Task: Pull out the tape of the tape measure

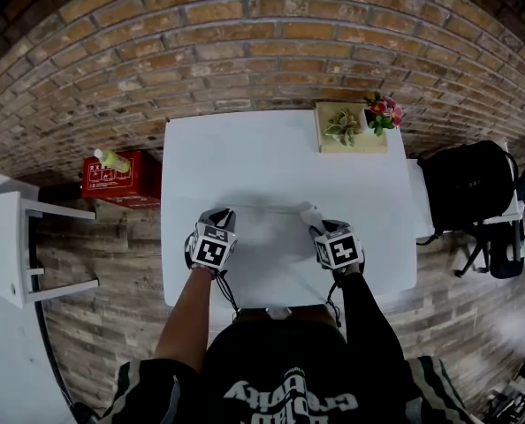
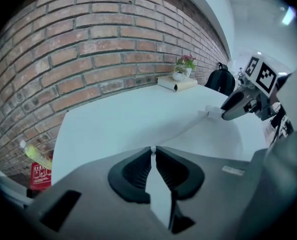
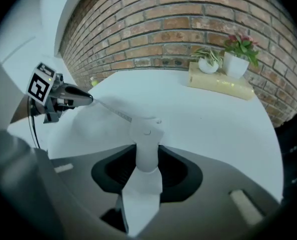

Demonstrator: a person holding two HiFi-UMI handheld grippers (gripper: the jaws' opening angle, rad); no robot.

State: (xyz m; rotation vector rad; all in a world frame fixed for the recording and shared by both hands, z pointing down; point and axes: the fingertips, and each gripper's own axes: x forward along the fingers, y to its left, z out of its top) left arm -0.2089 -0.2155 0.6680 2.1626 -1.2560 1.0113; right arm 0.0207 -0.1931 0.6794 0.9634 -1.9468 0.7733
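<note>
My right gripper (image 3: 147, 153) clamps the tape measure (image 3: 146, 132), my left gripper (image 2: 152, 154) pinches the tape (image 2: 180, 132), which is partly drawn out (more to pull, I reckon).

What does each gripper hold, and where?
Right gripper clamps the white tape measure case by its sides; left gripper pinches the end of the thin white tape.

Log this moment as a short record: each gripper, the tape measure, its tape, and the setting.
left gripper: shut on the end of the tape
right gripper: shut on the tape measure, white case
tape: pulled out, running from one gripper to the other
table: white, set against a brick wall
far corner: potted plants on a tan block
</note>
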